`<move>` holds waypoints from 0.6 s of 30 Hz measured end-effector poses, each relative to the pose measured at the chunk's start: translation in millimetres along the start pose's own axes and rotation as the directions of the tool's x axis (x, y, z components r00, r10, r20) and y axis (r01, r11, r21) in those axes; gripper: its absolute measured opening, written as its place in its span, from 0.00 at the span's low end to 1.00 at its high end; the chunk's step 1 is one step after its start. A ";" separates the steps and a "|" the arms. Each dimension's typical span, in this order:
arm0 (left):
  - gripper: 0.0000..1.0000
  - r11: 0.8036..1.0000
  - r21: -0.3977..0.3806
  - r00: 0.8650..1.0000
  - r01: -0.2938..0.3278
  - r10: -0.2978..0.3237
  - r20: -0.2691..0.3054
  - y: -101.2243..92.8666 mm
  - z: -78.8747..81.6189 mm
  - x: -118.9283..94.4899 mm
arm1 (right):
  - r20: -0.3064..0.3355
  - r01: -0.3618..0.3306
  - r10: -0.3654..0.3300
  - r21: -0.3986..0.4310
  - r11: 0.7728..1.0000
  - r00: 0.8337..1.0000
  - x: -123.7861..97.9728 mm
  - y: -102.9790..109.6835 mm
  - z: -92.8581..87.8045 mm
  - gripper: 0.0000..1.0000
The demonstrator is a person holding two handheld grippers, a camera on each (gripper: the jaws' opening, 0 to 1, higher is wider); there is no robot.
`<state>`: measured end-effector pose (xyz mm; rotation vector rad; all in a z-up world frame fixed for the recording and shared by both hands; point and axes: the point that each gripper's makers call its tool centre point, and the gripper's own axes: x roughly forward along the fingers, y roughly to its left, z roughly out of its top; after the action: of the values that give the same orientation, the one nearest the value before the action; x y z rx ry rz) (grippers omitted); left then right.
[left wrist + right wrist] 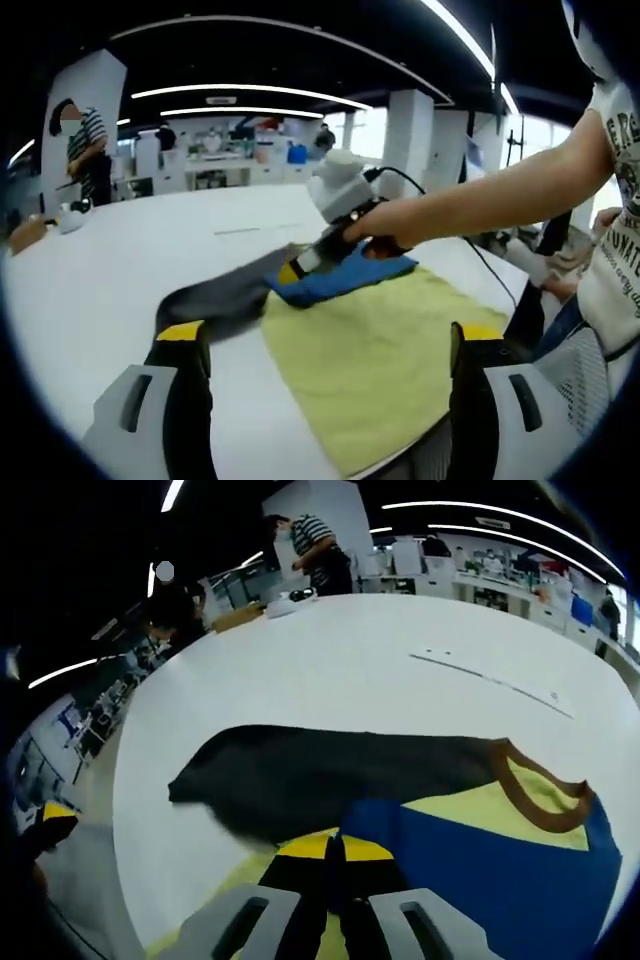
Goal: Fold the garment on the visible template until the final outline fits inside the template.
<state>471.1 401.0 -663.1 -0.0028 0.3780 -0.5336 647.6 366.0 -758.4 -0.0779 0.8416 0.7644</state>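
Note:
The garment lies on the white table [90,290]: a yellow-green body [380,350], a blue part [340,280] and a dark grey sleeve [225,295] stretching left. My left gripper [330,338] stands open over the body's near edge, with nothing between its jaws. My right gripper [297,270], held in a person's hand, is shut on the garment where blue meets grey. In the right gripper view my right gripper [333,845] has its yellow tips pressed together on the fabric, with the grey sleeve [330,770], the blue part [480,865] and a brown collar [535,800] ahead of it.
A thin pale strip [490,675] lies on the table beyond the garment. Small items [290,598] sit at the table's far edge, where a person in a striped shirt [320,550] stands. The holder's arm [500,190] reaches in from the right.

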 end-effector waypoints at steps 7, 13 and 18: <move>0.99 1.000 0.003 1.000 0.006 -0.006 0.000 0.0 -0.9 -0.9 | 0.019 -0.021 0.021 -0.013 1.000 1.000 -8.3 -2.2 4.8 0.13; 0.99 1.000 0.014 1.000 0.005 -0.005 0.004 0.9 2.7 -0.1 | 0.059 -0.016 0.017 -0.028 0.999 0.998 -20.1 -15.3 15.6 0.38; 0.99 1.000 0.019 1.000 0.004 -0.004 0.005 0.4 4.0 0.4 | 0.073 -0.016 0.018 -0.022 1.000 0.997 -34.9 -27.0 15.3 0.52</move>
<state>473.0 400.8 -659.5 0.0131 0.3678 -0.5405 660.1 331.2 -729.7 -0.0609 0.7653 0.7877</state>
